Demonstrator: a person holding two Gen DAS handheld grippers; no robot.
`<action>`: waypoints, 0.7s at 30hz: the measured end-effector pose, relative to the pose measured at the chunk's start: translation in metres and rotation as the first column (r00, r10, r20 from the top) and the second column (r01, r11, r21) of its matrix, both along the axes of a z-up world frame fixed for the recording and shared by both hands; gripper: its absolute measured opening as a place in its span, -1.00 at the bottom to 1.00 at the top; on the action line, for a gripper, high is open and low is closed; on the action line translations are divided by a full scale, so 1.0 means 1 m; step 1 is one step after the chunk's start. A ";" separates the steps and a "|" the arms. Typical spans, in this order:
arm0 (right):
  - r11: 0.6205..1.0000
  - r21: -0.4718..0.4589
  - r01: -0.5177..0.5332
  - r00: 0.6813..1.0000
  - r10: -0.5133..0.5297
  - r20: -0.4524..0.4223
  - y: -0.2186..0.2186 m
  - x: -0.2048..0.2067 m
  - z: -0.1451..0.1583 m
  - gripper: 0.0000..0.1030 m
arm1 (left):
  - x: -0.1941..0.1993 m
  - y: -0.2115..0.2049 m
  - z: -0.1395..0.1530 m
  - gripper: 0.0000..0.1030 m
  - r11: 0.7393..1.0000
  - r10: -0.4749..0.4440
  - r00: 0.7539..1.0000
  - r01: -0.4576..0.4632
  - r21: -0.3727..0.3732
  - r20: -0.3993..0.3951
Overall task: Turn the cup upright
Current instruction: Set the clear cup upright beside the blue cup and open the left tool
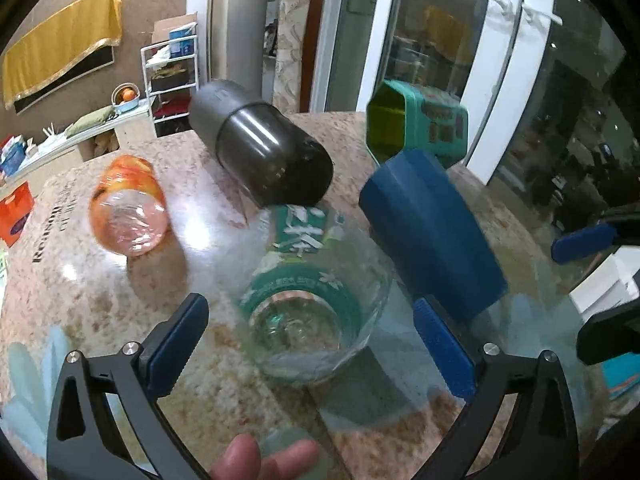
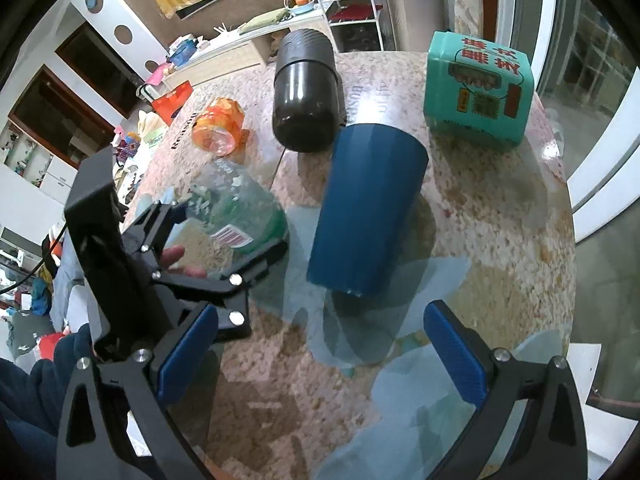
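A clear glass cup with a green label (image 1: pixel 308 280) lies on its side on the speckled table (image 1: pixel 80 288), base toward me. My left gripper (image 1: pixel 312 340) is open, its blue pads on either side of the cup's base without touching it. The cup also shows in the right wrist view (image 2: pixel 240 212), with the left gripper (image 2: pixel 224 236) around it. A dark blue cup (image 2: pixel 368 208) lies on its side beside it, also seen in the left wrist view (image 1: pixel 432 232). My right gripper (image 2: pixel 320 364) is open and empty, just short of the blue cup.
An orange-labelled clear cup (image 1: pixel 128 208) and a dark grey flask (image 1: pixel 264 148) lie on their sides farther back. A teal tin (image 2: pixel 480 92) lies at the far right by the window. The table edge curves close on the right.
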State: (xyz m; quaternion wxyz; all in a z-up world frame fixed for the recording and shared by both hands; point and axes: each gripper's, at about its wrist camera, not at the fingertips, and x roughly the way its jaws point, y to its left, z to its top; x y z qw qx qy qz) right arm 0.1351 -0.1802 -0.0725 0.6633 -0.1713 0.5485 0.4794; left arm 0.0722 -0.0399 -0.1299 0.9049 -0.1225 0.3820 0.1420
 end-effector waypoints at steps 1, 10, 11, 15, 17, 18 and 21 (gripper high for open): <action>1.000 -0.001 0.001 1.000 -0.001 0.002 -0.001 -0.001 0.003 1.00 | -0.004 0.002 0.006 1.00 1.000 -0.003 1.000 0.003 -0.013 0.001; 0.994 -0.056 0.095 0.994 -0.093 0.050 -0.007 -0.008 0.042 1.00 | -0.032 0.017 0.069 1.00 0.995 -0.018 0.997 0.010 -0.100 -0.075; 0.992 -0.059 0.111 0.993 -0.108 0.054 -0.005 -0.010 0.048 1.00 | -0.036 0.020 0.076 1.00 0.993 -0.016 0.996 0.006 -0.119 -0.084; 0.987 -0.073 0.141 0.989 -0.136 0.064 0.010 -0.020 0.059 1.00 | -0.050 0.034 0.097 1.00 0.984 0.013 0.988 -0.041 -0.175 -0.155; 0.983 -0.066 0.172 0.983 -0.167 0.074 0.016 -0.029 0.066 1.00 | -0.057 0.041 0.106 1.00 0.977 0.018 0.985 -0.053 -0.205 -0.171; 0.982 -0.058 0.180 0.982 -0.176 0.071 0.018 -0.033 0.069 1.00 | -0.060 0.044 0.110 1.00 0.975 0.020 0.985 -0.056 -0.215 -0.169; 0.977 -0.055 0.206 0.976 -0.201 0.087 0.024 -0.047 0.073 1.00 | -0.069 0.051 0.121 1.00 0.969 0.011 0.985 -0.053 -0.240 -0.174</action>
